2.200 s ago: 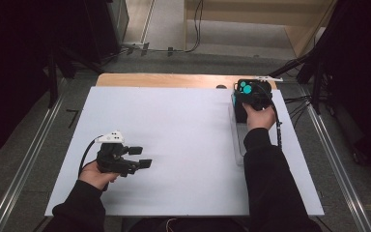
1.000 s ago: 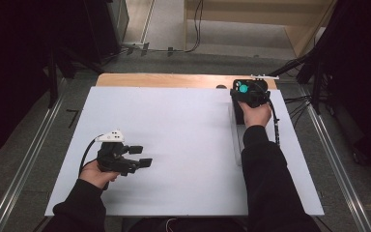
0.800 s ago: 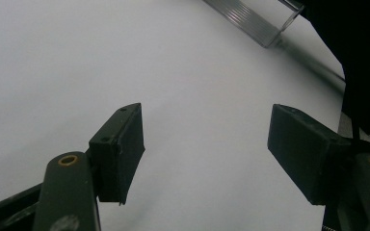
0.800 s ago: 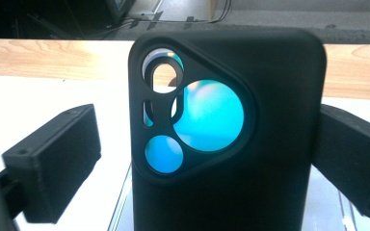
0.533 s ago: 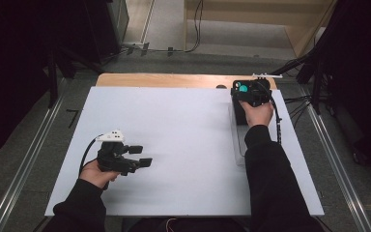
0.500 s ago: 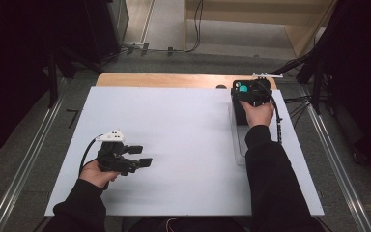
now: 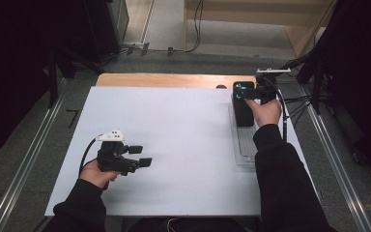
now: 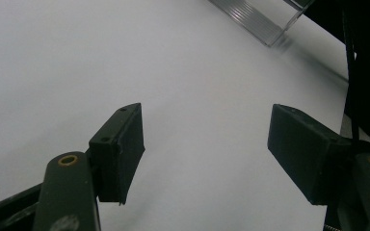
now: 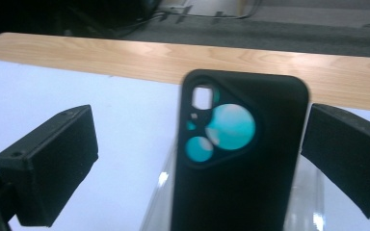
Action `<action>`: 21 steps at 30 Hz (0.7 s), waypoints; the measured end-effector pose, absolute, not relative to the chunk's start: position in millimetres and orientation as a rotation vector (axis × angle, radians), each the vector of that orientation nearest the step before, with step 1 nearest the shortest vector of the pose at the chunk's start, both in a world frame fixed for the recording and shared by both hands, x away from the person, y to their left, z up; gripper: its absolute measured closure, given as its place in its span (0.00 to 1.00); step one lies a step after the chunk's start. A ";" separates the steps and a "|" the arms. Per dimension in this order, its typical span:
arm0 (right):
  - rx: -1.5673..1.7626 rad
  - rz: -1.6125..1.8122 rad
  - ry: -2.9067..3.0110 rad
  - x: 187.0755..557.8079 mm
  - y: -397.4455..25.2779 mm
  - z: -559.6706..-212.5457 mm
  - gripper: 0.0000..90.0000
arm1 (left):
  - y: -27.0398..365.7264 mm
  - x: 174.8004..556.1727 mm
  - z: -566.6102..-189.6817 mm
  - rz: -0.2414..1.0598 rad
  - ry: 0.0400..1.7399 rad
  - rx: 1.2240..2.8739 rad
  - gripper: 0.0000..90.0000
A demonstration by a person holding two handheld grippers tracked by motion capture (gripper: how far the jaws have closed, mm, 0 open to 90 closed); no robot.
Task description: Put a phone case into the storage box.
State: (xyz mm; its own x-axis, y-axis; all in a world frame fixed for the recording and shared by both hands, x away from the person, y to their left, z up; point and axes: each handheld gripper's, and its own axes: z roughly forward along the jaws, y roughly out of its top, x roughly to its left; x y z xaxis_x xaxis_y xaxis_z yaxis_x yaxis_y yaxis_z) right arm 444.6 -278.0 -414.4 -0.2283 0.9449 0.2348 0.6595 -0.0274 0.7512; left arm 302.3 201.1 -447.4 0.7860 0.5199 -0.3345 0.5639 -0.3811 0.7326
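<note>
1. Phone case (image 9: 238,159), black with teal showing through its camera cutouts, stands between the jaws of my right gripper (image 7: 251,94) at the far right of the table; its lower end sits in a clear tray (image 7: 244,147).
2. Those jaws are spread, the right one just beside the case edge, the left one apart from it. I cannot tell from the right gripper view whether either pad touches.
3. My left gripper (image 8: 204,159) hovers over bare sheet, jaws wide apart, holding nothing.
4. Risk, as I judge it: closing off-centre could push the case sideways and tip it against the tray wall, or drag the light tray along.
5. Smooth sides may slip from the pads when lifted.
6. White sheet (image 7: 174,125) covers a wooden tabletop (image 9: 125,55); grey floor, cables and dark surroundings lie beyond.
</note>
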 end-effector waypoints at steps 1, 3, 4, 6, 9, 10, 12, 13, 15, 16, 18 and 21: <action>1.676 1.160 1.929 443.4 -277.1 -413.4 0.00 | 201.3 302.2 -447.2 -0.064 0.807 2.052 0.33; 1.682 1.194 1.969 441.2 -274.5 -411.8 0.00 | 201.5 302.2 -447.0 -0.062 0.811 2.050 0.33; 1.680 1.191 1.984 440.0 -273.0 -410.9 0.00 | 201.6 302.2 -447.0 -0.062 0.812 2.050 0.33; 1.669 1.185 2.005 437.1 -270.3 -408.3 0.00 | 201.6 302.2 -446.9 -0.063 0.813 2.049 0.33; 1.664 1.184 2.046 432.9 -266.4 -405.5 0.00 | 201.7 302.3 -446.9 -0.063 0.813 2.051 0.33; 1.657 1.184 2.067 431.2 -264.9 -404.7 0.00 | 201.7 302.2 -447.0 -0.063 0.813 2.052 0.33; 1.641 1.183 2.107 428.0 -261.7 -403.5 0.00 | 201.7 302.4 -447.0 -0.062 0.814 2.054 0.33; 1.629 1.185 2.122 426.5 -260.1 -403.1 0.00 | 201.7 302.4 -447.1 -0.063 0.813 2.055 0.33; 1.611 1.183 2.148 423.3 -257.9 -402.6 0.00 | 201.8 302.4 -447.1 -0.063 0.814 2.055 0.33; 1.609 1.188 2.152 421.7 -256.9 -402.7 0.00 | 201.9 302.5 -447.1 -0.064 0.814 2.055 0.33; 1.610 1.187 2.178 418.7 -255.2 -402.5 0.00 | 202.0 302.6 -447.1 -0.063 0.814 2.053 0.33; 1.599 1.182 2.200 413.0 -250.9 -401.4 0.00 | 202.1 302.5 -447.1 -0.062 0.816 2.054 0.33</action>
State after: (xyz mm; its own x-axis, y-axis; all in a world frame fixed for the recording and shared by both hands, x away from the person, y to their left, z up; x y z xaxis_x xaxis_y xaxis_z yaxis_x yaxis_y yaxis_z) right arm 413.0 -250.9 -401.4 -0.4075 0.8636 0.2968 0.7241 0.1075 0.6813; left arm 302.5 202.1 -447.1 0.7814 0.5251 -0.3373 0.5697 -0.3797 0.7289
